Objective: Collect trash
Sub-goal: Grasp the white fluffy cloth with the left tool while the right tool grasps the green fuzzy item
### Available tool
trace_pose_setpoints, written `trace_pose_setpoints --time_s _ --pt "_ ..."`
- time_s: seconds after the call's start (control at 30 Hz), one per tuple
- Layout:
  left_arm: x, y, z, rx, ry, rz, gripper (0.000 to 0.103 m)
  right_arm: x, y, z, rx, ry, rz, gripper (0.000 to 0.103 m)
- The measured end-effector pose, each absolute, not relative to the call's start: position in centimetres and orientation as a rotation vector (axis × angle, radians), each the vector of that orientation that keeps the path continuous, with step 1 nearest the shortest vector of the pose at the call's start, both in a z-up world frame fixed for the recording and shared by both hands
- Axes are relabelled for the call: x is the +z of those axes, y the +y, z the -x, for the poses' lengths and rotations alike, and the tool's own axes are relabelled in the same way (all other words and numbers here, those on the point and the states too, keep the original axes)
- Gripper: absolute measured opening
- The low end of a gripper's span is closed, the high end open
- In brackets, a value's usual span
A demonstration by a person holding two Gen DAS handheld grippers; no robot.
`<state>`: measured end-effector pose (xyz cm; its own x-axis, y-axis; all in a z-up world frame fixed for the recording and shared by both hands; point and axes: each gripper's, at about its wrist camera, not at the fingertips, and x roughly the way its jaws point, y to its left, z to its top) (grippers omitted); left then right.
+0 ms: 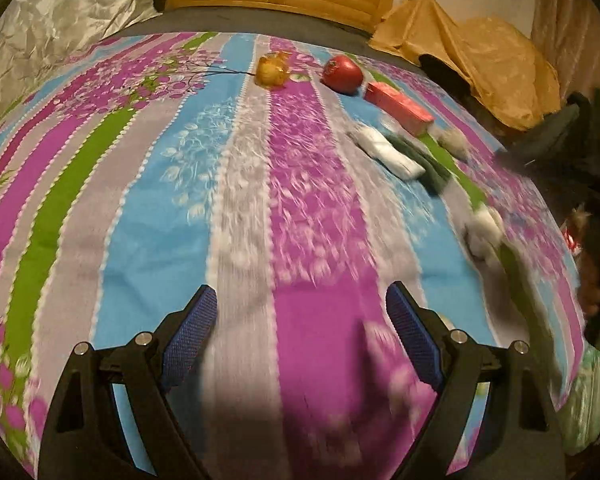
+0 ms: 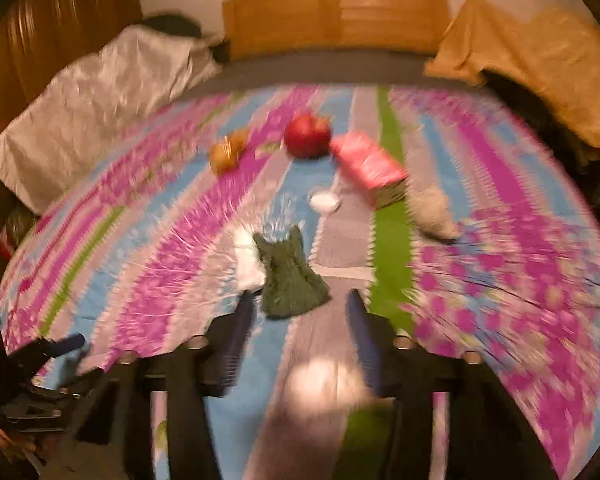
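The right gripper (image 2: 300,312) hangs over the striped bedspread (image 2: 160,264) with its jaws partly apart and nothing between them; a dark green cloth (image 2: 292,276) lies just ahead of its tips, a white wad (image 2: 247,264) touching that cloth's left side. The left gripper (image 1: 300,312) is spread wide and empty over bare sheet. Farther off lie a crumpled tissue (image 2: 433,212), a pink packet (image 2: 365,164), a red fruit (image 2: 307,136) and a brown wrapper (image 2: 228,152). This looks like the reach toward a piece of trash; next, the jaws must straddle the wad and close.

One apple (image 2: 307,136), one pink pack (image 2: 365,164), two paper wads (image 1: 484,229) (blurred).
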<state>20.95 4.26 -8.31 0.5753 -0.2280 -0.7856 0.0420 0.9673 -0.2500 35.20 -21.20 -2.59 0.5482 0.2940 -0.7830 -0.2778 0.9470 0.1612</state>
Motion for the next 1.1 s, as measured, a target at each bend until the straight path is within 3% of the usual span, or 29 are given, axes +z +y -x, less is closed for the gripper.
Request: trace_pose_setpoints --time_s 0.17,0.3,0.33,0.37,0.43,0.47,0.8,1.1 --pt "-10.3 5.1 -22.8 -0.158 1.004 0.297 0.083 -7.4 -20.6 -42.0 0.513 1.065 -0.138 0.047" --pt "-10.7 4.5 -22.5 -0.189 0.969 0.257 0.088 -9.9 -19.6 -42.7 0.509 1.097 -0.037 0.047" --pt "-10.8 4.6 -22.4 -0.198 0.963 0.264 0.089 -9.9 -19.7 -42.5 0.512 1.085 -0.065 0.041" --pt "-10.8 4.9 -22.4 -0.205 0.955 0.282 0.089 -9.8 -19.6 -42.0 0.508 1.073 -0.068 0.022" --pt "-10.6 6.0 -22.1 -0.218 0.935 0.349 0.086 -9.2 -19.0 -40.4 0.492 1.03 -0.092 0.01" --pt "-10.4 6.6 -22.0 -0.196 0.934 0.374 0.082 -8.8 -18.6 -39.2 0.501 1.024 -0.123 0.01" --pt "-7.1 13.4 -16.9 0.001 0.907 0.376 0.082 -5.2 -14.2 -19.7 0.691 1.05 -0.286 0.009" --pt "-5.0 4.8 -19.8 -0.31 0.852 0.227 0.082 -5.5 -20.6 -8.8 0.413 1.072 -0.401 0.009"
